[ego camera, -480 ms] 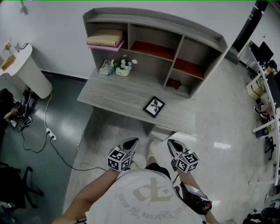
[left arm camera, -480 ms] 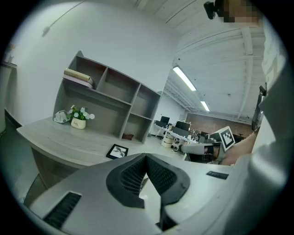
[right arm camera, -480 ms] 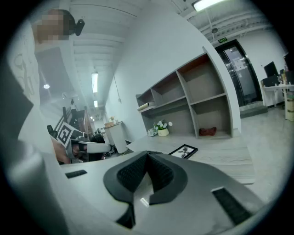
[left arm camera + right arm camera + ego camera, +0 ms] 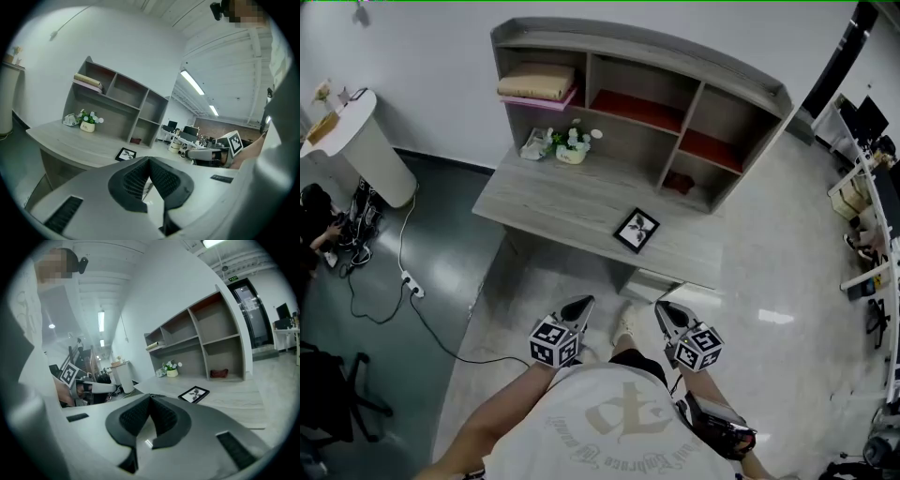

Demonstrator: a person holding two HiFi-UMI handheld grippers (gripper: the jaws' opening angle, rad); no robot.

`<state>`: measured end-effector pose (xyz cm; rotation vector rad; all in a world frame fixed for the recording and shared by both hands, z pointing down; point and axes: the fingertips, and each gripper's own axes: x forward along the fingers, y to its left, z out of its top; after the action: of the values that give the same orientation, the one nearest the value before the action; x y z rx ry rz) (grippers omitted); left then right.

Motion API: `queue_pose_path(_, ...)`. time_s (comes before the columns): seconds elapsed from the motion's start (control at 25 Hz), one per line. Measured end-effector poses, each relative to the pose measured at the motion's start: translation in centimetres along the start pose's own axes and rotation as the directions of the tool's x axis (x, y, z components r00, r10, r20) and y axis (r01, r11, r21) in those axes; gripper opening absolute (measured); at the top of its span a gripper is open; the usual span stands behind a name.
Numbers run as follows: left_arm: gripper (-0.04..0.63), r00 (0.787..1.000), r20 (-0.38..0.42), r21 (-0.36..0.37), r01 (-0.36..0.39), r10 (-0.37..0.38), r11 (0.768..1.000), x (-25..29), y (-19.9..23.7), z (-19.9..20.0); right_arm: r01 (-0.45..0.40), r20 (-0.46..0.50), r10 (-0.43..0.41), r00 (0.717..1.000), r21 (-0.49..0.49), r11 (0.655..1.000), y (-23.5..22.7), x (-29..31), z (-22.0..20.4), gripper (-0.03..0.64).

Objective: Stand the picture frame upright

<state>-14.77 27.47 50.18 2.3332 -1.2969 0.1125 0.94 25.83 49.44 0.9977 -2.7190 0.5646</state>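
— Is the picture frame [image 4: 636,231] standing yet?
— No: flat on the surface [image 4: 546,199], twelve o'clock, well ahead. Left gripper [image 4: 580,303] and right gripper [image 4: 665,307]: fingers closed together, empty. Nothing done yet.

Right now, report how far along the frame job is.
Nothing done: the small black-framed picture lies flat on the grey wooden desk. Nothing in hand: left tool and right tool are shut, empty, short of the desk. Left: approach, grip, stand it upright.
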Motion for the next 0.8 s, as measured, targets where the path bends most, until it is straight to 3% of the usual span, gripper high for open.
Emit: queue_pose_path(0.8,0.003,0.999,-0.039,-0.023,0.007,-0.008,1.000,1.9,0.6,-0.9,0.050,0.011,-0.051,0.999,0.076,0.996,-2.2,-0.1,-1.4,0.005)
